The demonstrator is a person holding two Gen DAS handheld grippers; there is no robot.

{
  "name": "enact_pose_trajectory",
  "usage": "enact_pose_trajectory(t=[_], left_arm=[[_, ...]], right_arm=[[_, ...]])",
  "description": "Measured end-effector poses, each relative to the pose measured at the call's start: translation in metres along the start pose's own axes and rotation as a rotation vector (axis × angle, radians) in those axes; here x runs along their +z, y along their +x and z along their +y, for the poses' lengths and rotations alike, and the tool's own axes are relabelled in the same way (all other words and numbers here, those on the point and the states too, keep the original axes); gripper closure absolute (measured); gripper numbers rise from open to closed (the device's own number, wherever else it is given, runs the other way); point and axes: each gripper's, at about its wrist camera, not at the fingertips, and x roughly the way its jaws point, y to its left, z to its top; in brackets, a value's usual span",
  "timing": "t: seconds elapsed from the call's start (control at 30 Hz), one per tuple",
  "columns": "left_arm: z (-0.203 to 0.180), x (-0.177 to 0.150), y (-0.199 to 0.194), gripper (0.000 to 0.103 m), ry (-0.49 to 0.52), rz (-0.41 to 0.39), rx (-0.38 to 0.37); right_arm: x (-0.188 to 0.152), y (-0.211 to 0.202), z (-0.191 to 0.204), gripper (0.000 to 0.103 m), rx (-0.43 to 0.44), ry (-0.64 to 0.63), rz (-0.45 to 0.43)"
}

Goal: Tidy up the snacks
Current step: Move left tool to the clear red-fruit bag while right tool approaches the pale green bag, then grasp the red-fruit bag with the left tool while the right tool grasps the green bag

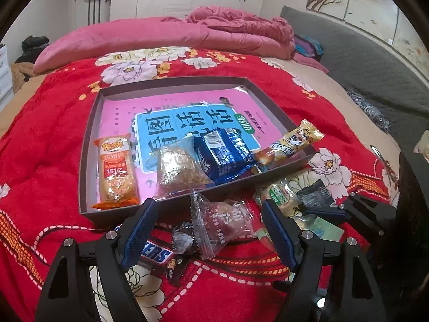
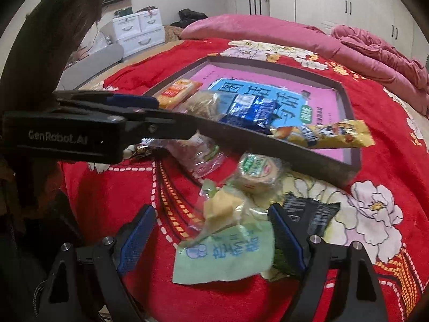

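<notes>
Both grippers hang open over the loose snacks on the bed, just short of the tray's (image 1: 88,145) near edge. The left gripper (image 1: 209,230) straddles the clear red packet (image 1: 225,222), the right gripper (image 2: 211,236) the green packet (image 2: 225,252). Best pinch each wrapper mid-body, then lift clear over the rim.

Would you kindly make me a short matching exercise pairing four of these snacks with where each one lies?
1 orange rice cracker pack
2 yellow stick pack
3 Snickers bar
4 pale green packet

a lying across the tray's rim
b on the blanket, between the right gripper's fingers
c inside the tray, by its left wall
d on the blanket, by the left gripper's left finger

1-c, 2-a, 3-d, 4-b
</notes>
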Motion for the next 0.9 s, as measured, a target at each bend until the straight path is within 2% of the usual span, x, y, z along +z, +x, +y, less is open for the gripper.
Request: enact_pose_trajectory(t=[0.13,0.23,0.4,0.67,0.9], left_arm=[[0.0,0.002,0.003,0.022,-0.004,0.007,-0.003],[0.0,0.002,0.006,0.022,-0.003,0.013,-0.006],[-0.001,0.003,0.011,0.022,0.006,0.028,-0.007],[-0.009,0.001,0.016,0.022,0.043,0.055,-0.03],[-0.017,0.001,0.023,0.024,0.073,0.071,-0.01]], right_arm=[[-0.001,0.011,0.006,0.021,-0.012,-0.023,0.02],[-0.002,0.016,0.008,0.032,-0.029,-0.038,0.028],[0.0,0.016,0.005,0.056,-0.018,-0.023,0.016],[-0.001,0.011,0.0,0.06,-0.009,0.005,0.037],[-0.002,0.012,-0.005,0.06,-0.025,0.013,0.046]])
